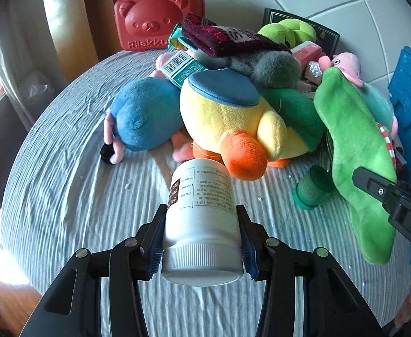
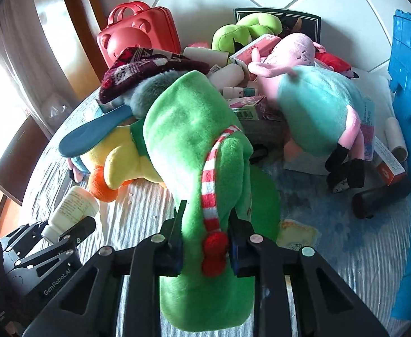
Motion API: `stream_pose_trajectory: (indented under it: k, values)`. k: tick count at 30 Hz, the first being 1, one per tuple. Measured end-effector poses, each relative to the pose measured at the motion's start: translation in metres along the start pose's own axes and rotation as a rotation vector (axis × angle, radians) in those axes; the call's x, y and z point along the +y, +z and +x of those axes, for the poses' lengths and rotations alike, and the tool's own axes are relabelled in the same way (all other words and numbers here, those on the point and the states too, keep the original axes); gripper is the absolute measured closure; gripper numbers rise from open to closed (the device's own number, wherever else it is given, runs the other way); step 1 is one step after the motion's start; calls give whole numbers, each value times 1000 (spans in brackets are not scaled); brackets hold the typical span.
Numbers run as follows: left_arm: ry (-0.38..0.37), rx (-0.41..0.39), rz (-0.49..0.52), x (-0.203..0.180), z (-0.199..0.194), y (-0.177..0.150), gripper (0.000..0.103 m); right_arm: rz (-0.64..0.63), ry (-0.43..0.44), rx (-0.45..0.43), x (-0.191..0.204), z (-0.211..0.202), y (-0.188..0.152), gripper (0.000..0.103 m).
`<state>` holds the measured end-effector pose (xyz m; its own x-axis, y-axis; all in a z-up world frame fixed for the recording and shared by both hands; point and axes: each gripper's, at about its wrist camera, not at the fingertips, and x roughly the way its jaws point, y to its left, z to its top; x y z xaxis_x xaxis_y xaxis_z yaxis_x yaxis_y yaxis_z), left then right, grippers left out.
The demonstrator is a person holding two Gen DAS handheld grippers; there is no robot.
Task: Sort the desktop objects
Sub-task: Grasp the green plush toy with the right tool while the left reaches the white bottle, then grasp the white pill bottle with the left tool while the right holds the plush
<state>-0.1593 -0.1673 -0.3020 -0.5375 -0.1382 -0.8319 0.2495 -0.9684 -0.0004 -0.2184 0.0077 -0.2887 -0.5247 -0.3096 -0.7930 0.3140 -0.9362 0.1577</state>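
Left tool (image 1: 201, 241) grips white bottle (image 1: 201, 219), long axis pointing ahead; right tool (image 2: 205, 241) clamps green plush (image 2: 188, 129); blue crate (image 2: 410, 90) lies rightward, nearer the right hand.

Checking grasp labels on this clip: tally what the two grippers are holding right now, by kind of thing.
Bottles: 1, the white bottle, clamped in the left gripper
Soft toys: 1, the green soft toy, clamped in the right gripper
Total: 2
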Motion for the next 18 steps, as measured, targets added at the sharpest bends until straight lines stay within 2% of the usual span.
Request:
stream_pose_trajectory:
  k: [7,18]
  values:
    - [-17,-11,-8,8,-12,-6,58,-28,14,-13,17,-18,-14,80]
    - [-39,-109,16,4,-50,14,58,-50,-15,-102,29,-53,6,80]
